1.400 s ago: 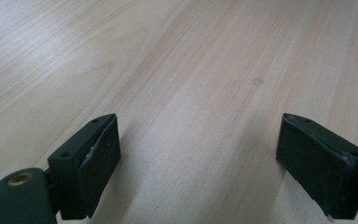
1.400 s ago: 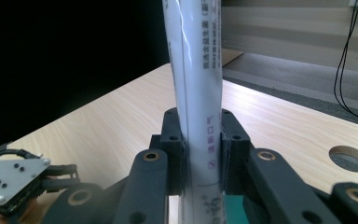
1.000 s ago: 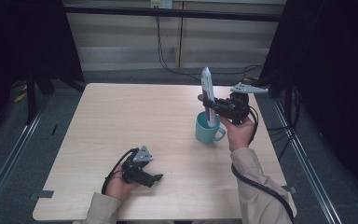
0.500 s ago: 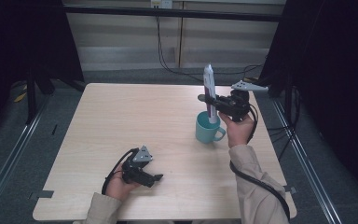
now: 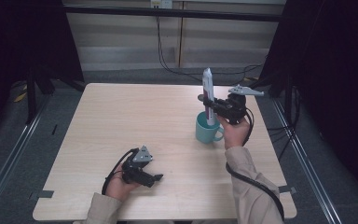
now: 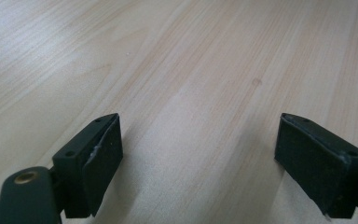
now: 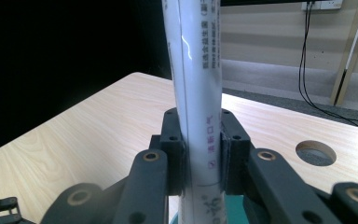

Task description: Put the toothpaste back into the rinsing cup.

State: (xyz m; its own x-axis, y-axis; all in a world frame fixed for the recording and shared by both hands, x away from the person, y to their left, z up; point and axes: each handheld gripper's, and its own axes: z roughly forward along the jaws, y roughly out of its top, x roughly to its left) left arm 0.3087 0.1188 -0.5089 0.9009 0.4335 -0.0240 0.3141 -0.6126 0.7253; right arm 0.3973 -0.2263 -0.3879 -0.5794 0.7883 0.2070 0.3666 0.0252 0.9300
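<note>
my right gripper (image 5: pixel 208 100) is clamped on the white tube (image 5: pixel 208 95), upright, lower end inside the teal mug (image 5: pixel 206 130) per high view; right gripper view shows pads (image 7: pixel 227 154) pressing its printed sides. left gripper (image 6: pixel 200 158) rests wide apart on the table (image 5: pixel 121 116).

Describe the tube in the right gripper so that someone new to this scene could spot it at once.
On the wooden table, look to its right side, where a teal mug stands. The white tube rises upright out of that mug, clamped between the jaws of the right gripper. It is the tallest thing there, pale, with small print along its side.
</note>
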